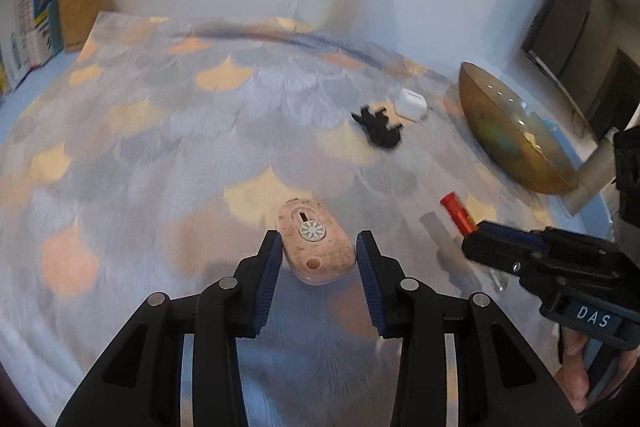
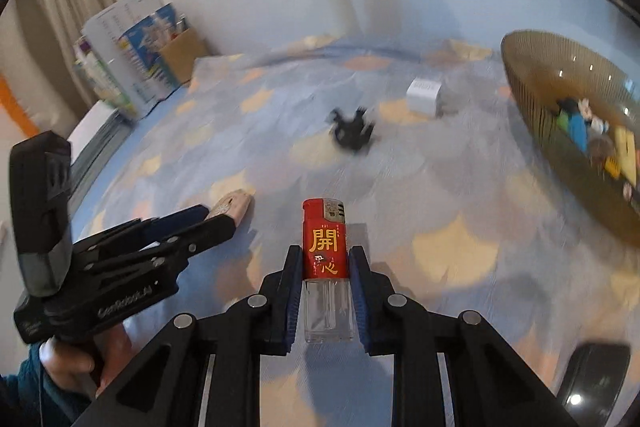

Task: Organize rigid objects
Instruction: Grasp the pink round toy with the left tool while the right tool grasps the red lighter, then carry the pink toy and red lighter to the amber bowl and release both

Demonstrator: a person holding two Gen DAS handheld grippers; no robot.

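We hold the lighter clamped in the right gripper, its long axis running forward along the jaws. The bowl lies ahead and right. Our left gripper is closed on the pink case.

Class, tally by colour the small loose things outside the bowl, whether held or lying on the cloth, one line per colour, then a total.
Pink: 1, pink case
Red: 1, red lighter
Black: 1, black clip
White: 1, white box
Total: 4

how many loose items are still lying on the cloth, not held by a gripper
2: a black clip mid-cloth and a white box beyond it, nearer the bowl. Others may lie out of view.
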